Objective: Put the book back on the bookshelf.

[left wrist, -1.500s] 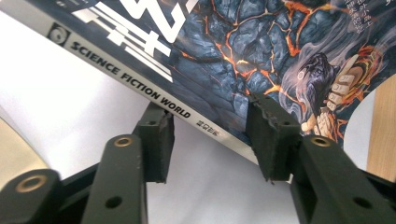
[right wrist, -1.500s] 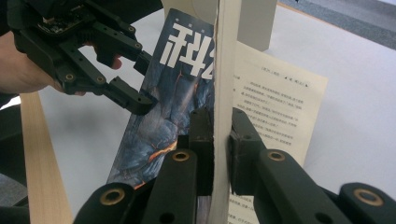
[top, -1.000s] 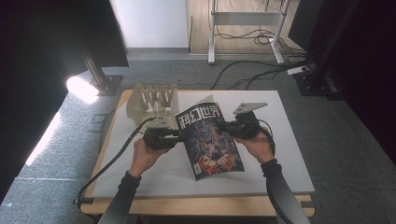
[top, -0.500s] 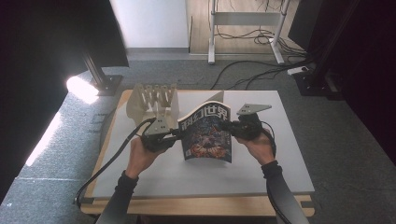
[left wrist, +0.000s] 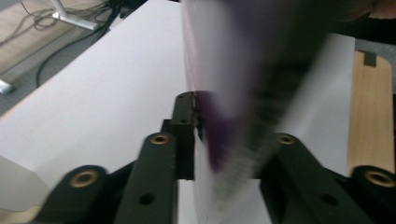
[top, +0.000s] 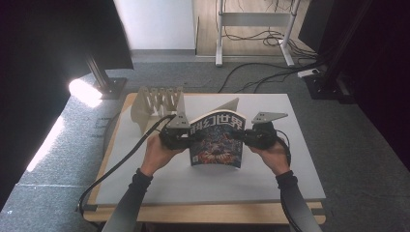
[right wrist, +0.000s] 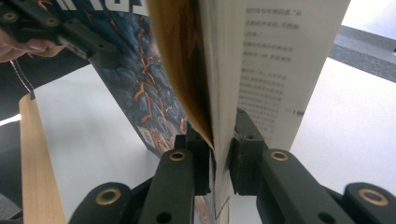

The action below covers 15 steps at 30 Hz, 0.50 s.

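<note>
Standing upright at centre frame on the tabletop point(top: 300, 159), one magazine point(top: 216, 145) was clamped by two claws: left claw point(top: 186, 140) gripping its left edge, right claw point(top: 245, 137) its right; one rack point(top: 157, 104) stood upper left.

You have a pale slotted rack point(top: 157, 104) standing near the desk's point(top: 290, 159) far left corner; a light wedge-shaped piece point(top: 227, 105) sits just to its right, toward the middle of the far edge; the desk itself carries a white top with a wooden rim showing along the near and left edges; past the far edge you see grey carpet, a tangle of dark cables point(top: 270, 72), and a white metal stand point(top: 254, 29); a bright patch of light point(top: 84, 92) falls on the floor off the far left corner.
</note>
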### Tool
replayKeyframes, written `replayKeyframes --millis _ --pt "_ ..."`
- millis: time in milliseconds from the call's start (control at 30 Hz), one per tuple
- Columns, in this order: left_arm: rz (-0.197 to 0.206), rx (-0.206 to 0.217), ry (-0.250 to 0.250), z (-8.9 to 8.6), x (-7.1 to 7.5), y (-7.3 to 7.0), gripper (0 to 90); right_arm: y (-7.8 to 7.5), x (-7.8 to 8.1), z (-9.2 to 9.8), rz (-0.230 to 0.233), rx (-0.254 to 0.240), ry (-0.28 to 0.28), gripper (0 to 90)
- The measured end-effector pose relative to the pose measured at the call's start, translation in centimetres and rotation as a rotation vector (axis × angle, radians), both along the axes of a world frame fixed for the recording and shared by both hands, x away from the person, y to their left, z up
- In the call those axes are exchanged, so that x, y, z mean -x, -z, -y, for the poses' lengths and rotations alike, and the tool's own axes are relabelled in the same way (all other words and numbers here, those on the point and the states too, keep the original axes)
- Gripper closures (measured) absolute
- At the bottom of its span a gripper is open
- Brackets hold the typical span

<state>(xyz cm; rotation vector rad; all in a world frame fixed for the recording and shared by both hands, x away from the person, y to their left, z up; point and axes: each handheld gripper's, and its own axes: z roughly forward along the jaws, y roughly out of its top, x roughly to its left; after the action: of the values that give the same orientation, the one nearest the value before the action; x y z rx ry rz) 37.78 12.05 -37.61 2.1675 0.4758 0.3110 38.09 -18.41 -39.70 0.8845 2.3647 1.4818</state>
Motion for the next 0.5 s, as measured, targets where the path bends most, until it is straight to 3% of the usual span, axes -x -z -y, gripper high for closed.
replayKeyframes --millis 167,300,400,500 --pt "0.038 -0.014 -0.016 0.0 0.1 0.1 81.7 0.0 0.3 0.0 0.032 0.031 0.020 71.9" --pt "0.021 -0.010 0.004 -0.3 0.0 -0.1 82.2 0.1 0.6 0.4 0.063 0.067 0.073 62.7" --pt "0.024 -0.006 0.004 -0.5 0.0 -0.1 82.3 0.3 0.6 0.7 0.058 0.073 0.092 56.8" --pt "0.006 0.021 -0.005 -1.2 -0.3 -0.1 82.5 1.1 0.7 1.6 0.054 0.094 0.142 45.3"
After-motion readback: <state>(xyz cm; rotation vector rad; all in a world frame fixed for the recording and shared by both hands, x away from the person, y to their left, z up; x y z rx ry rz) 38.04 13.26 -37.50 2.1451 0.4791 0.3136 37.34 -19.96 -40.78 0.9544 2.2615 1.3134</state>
